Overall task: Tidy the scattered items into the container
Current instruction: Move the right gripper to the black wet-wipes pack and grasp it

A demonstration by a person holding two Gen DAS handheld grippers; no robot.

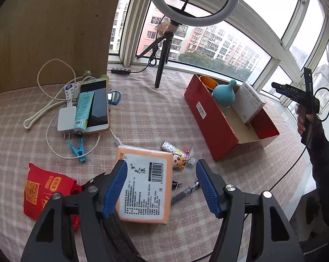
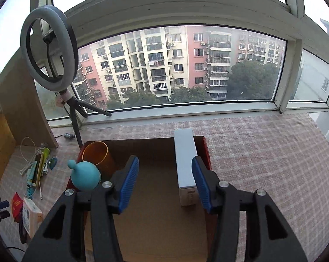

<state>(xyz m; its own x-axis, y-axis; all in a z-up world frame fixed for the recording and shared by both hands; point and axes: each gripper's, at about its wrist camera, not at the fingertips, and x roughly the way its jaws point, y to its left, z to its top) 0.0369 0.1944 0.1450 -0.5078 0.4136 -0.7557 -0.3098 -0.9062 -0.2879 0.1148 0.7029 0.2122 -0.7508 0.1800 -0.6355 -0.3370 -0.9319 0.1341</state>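
My left gripper point(image 1: 162, 183) is open and hangs just above an orange tissue pack point(image 1: 145, 185) lying on the checked cloth; its left finger overlaps the pack's left edge. The red cardboard box point(image 1: 210, 118) stands at the right and holds an orange cup point(image 1: 208, 82), a teal bulb-shaped bottle point(image 1: 224, 95) and a white carton point(image 1: 250, 101). My right gripper point(image 2: 165, 182) is open and empty above the box's brown floor point(image 2: 155, 207), with the white carton point(image 2: 186, 163) by its right finger, the teal bottle point(image 2: 84, 175) and orange cup point(image 2: 98, 155) at its left.
Scattered on the cloth: a red pouch point(image 1: 44, 191), blue clothespin point(image 1: 78, 149), phone point(image 1: 98, 106) with a teal tube point(image 1: 83, 111) on it, white charger and cable point(image 1: 66, 118), keychain toy point(image 1: 179, 159), pen point(image 1: 185, 193). A ring light on a tripod point(image 1: 164, 50) stands by the window.
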